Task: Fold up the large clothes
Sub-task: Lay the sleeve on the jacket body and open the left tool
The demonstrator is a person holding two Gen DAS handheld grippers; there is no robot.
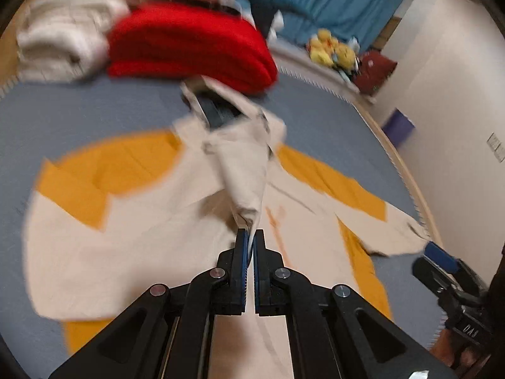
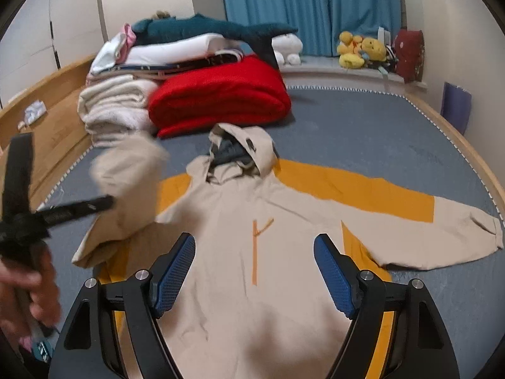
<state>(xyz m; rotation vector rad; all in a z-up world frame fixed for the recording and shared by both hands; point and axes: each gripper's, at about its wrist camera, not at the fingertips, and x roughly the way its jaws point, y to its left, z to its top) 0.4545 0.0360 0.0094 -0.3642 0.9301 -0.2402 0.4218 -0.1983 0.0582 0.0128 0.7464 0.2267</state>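
Note:
A beige hoodie (image 2: 284,214) with orange panels lies face up on the grey-blue bed (image 2: 378,142), its hood (image 2: 240,151) pointing away. Its right sleeve (image 2: 442,227) lies spread out flat. My left gripper (image 1: 251,237) is shut on the cuff of the left sleeve (image 1: 246,183), which hangs lifted over the chest. In the right wrist view that sleeve (image 2: 132,170) is a blur at the left, beside the left gripper (image 2: 104,203) and a hand (image 2: 25,287). My right gripper (image 2: 254,238) stands open above the hoodie's lower front, nothing between its pads (image 2: 334,271).
A folded red blanket (image 2: 221,101) and white towels (image 2: 116,104) sit beyond the hood, with stacked bedding and a shark plush (image 2: 205,31) behind. Yellow plush toys (image 2: 359,50) line the far ledge. A wooden bed frame (image 2: 56,132) runs along the left edge.

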